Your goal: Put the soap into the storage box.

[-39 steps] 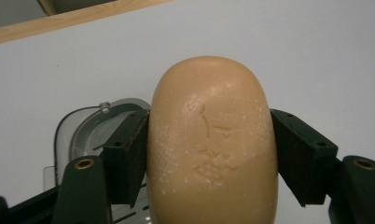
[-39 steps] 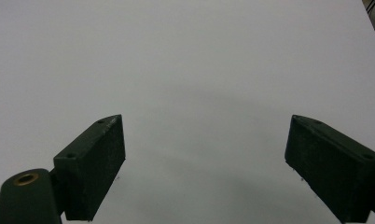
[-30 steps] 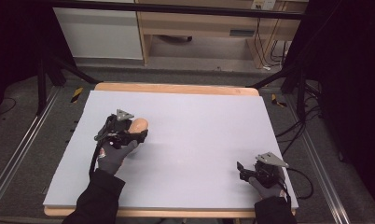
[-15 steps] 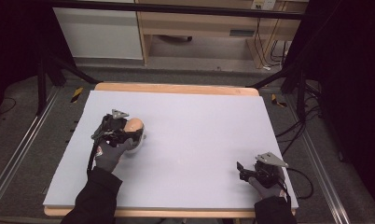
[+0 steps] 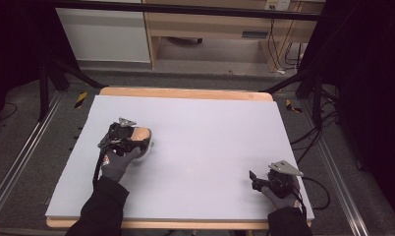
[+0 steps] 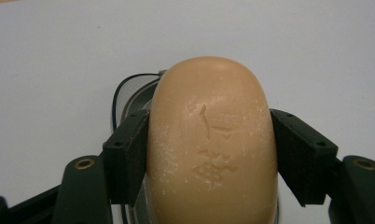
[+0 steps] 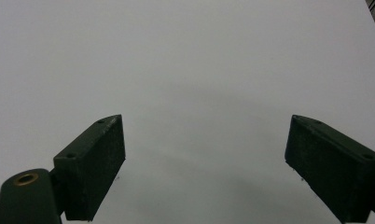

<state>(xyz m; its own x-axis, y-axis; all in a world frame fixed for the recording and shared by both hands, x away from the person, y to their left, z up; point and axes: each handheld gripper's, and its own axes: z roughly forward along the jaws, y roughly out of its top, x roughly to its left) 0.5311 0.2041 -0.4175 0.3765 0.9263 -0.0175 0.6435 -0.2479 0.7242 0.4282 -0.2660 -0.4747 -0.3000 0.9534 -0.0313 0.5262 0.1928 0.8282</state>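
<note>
A tan oval bar of soap (image 6: 209, 154), stamped with faint marks, sits clamped between the black jaws of my left gripper (image 6: 211, 135). Under it lies a small clear dish (image 6: 129, 91) with a dark rim, mostly hidden by the soap. In the high view the left gripper (image 5: 138, 138) holds the soap (image 5: 143, 132) low over the left part of the white tabletop (image 5: 210, 128), with the dish (image 5: 147, 150) just beneath. My right gripper (image 5: 253, 180) rests near the front right corner, jaws wide apart. The right gripper (image 7: 206, 149) has only bare white surface between its jaws.
The tabletop has a wooden edge (image 5: 185, 92) at the far side. Dark stand legs (image 5: 63, 69) and cables (image 5: 308, 137) flank the table on the floor. A wooden cabinet (image 5: 210, 24) stands beyond it.
My left gripper has shifted a little to the left with the soap still in it. The right gripper has stayed put.
</note>
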